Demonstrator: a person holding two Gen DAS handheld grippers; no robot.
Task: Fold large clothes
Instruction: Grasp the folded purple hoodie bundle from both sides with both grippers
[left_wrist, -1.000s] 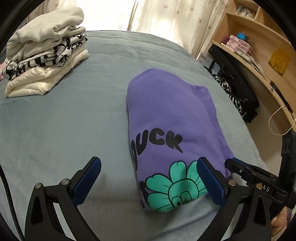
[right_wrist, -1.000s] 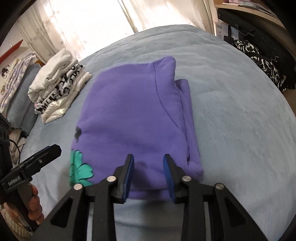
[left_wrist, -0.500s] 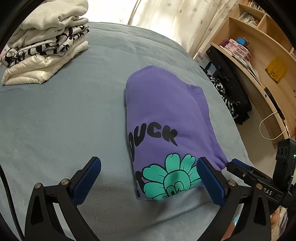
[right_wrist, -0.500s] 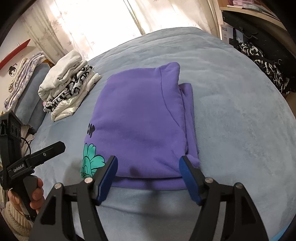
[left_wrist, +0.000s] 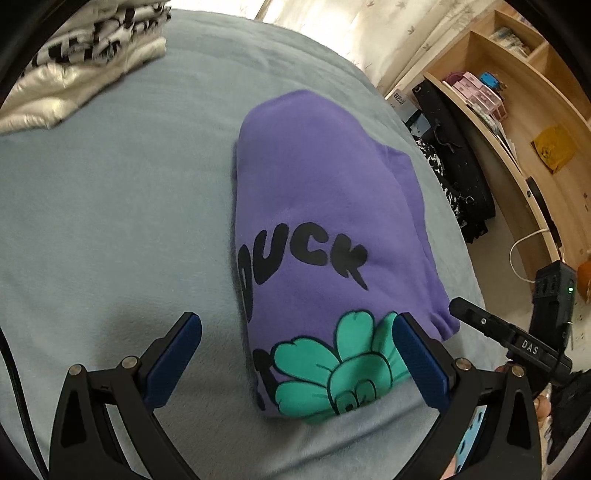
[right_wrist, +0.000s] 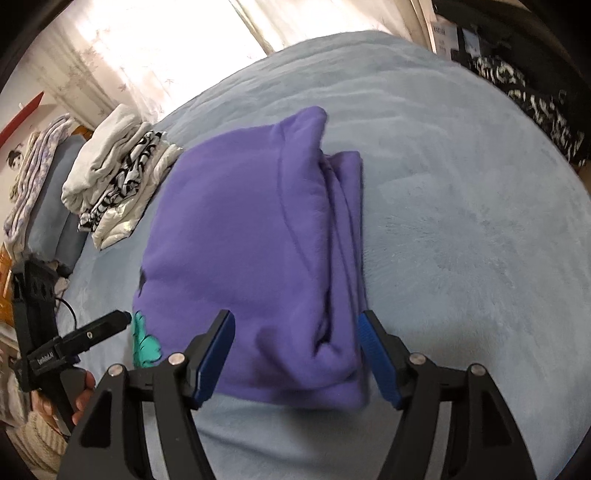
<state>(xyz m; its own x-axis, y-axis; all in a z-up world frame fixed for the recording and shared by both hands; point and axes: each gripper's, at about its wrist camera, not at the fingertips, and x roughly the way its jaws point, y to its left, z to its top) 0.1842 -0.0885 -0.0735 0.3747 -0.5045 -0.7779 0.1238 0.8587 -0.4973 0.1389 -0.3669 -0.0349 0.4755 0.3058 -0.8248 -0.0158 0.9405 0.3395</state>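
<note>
On bed (left_wrist: 110, 221): purple hoodie (left_wrist: 314, 206), folded compact. Left gripper (left_wrist: 295, 354) & right gripper (right_wrist: 295, 354) both wide, empty, at near edge. Step: fold finishing. Next prob. lift to stack (right_wrist: 118, 177).

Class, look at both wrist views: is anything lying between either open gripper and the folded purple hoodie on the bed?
Nothing visible. The left gripper and right gripper both stand open right at the purple hoodie near edge.

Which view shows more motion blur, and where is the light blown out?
Right wrist view: the purple hoodie is smeared along its right edge, and the curtained window is washed out white. Left wrist view: the hoodie print stays sharp, only the stack of folded clothes blurs.
</note>
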